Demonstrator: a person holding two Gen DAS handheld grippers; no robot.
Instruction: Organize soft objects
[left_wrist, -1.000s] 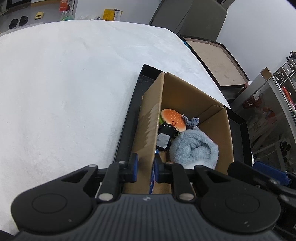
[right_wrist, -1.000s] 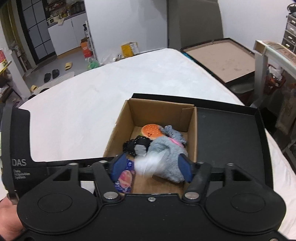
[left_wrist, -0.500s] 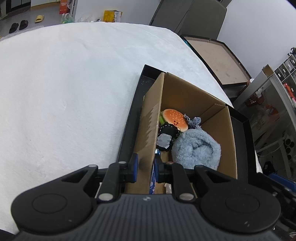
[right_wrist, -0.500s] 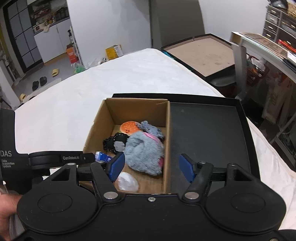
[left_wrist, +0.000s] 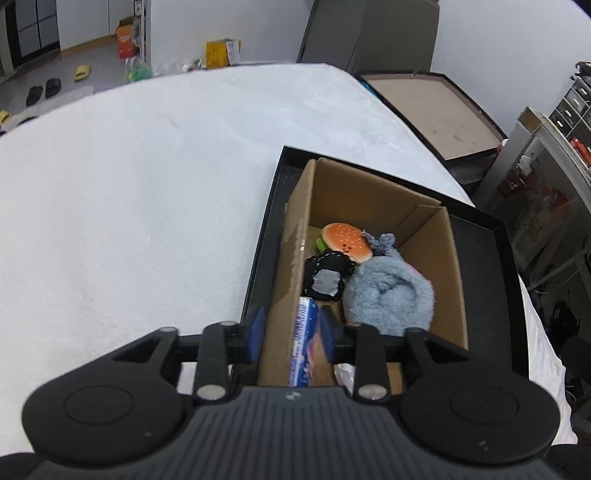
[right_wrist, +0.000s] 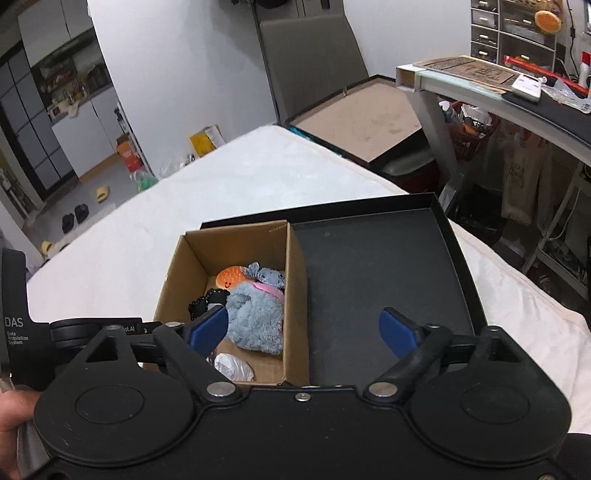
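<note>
Letting go of the cardboard box (left_wrist: 373, 206), I have the left gripper (left_wrist: 293, 338) with its jaws just parted, straddling the box's near-left wall and a blue packet (left_wrist: 304, 343) leaning inside, pressing on neither as far as I can see. The right gripper (right_wrist: 304, 330) has also just spread wide and grasps nothing, hanging over the seam between box and black tray (right_wrist: 373, 273). The soft things sit together in the box: burger plush (left_wrist: 345, 242), black toy (left_wrist: 327, 280), fluffy grey plush (left_wrist: 388, 295) and a white bundle (right_wrist: 234, 367) at the near end. Doing this well, I judge, means lifting both grippers straight up and clear, so no fingertip catches the wall or drags the packet out.
</note>
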